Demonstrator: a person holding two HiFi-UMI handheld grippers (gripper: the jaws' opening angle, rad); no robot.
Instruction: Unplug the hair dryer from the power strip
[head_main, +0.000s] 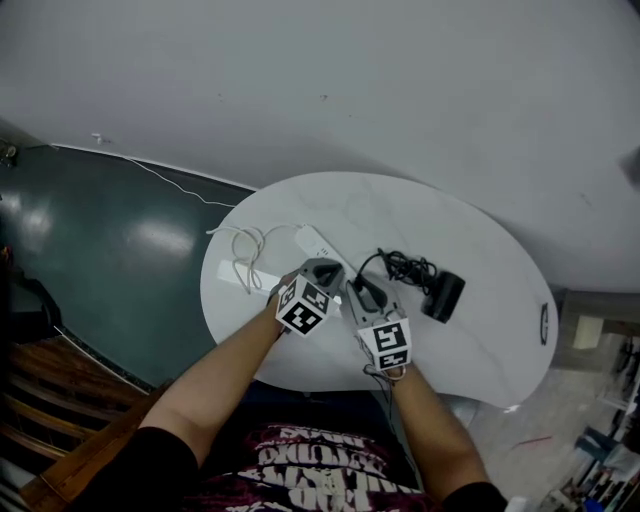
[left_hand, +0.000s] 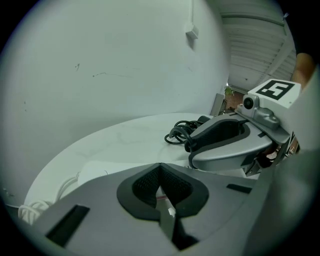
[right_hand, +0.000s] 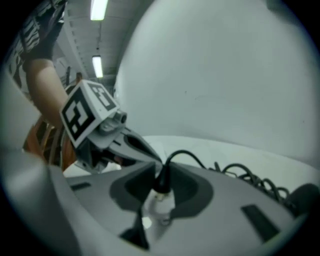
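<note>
The person leans over a round white surface (head_main: 480, 340) with both arms stretched forward, the two tools side by side near its middle. The power strip (head_main: 316, 240), white and long, lies towards the far left of the surface, and its white cord (head_main: 245, 262) loops loosely just beside it at the left edge. The hair dryer (head_main: 445, 296), black, lies to the right, well apart from the strip, with its black cord (head_main: 405, 268) bunched up next to it and one strand arching back towards the tools.

The left tongs (head_main: 325, 268) point down at the near end of the power strip. They are clenched, the pads meeting along a seam where only a sliver of white shows. I can't say whether they pinch anything.

The right tongs (head_main: 360, 290), just beside the left ones, are grasping the plug (right_hand: 161, 186). Its dark neck stands upright between the pads, the black cord curves up out of it, and something pale sits below. Whether the plug is still seated in the strip I cannot make out.
</note>
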